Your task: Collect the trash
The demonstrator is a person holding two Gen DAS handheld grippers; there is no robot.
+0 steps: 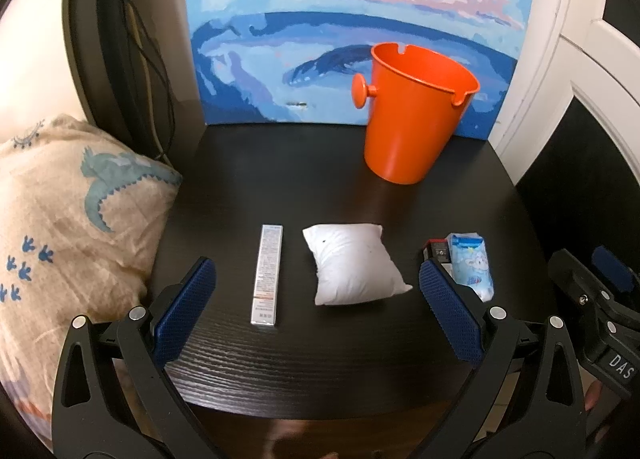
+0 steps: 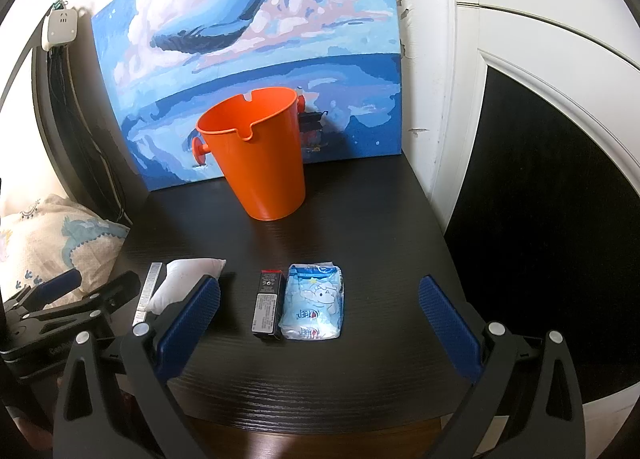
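An orange bucket (image 1: 412, 115) (image 2: 256, 159) stands upright at the back of a dark table (image 1: 304, 195) (image 2: 360, 243). In a row nearer me lie a long white carton (image 1: 267, 275) (image 2: 146, 293), a white air pillow (image 1: 352, 265) (image 2: 184, 281), a small black box (image 1: 437, 249) (image 2: 269, 303) and a blue tissue pack (image 1: 472, 263) (image 2: 314, 301). My left gripper (image 1: 316, 311) is open and empty, just short of the carton and pillow. My right gripper (image 2: 320, 323) is open and empty, in front of the black box and tissue pack.
A blue whale painting (image 1: 352, 19) (image 2: 256, 55) leans behind the bucket. A beige cushion (image 1: 68, 227) (image 2: 52, 243) lies left of the table. Black cables (image 1: 136, 51) hang at the back left. A white door frame (image 2: 500, 79) stands on the right.
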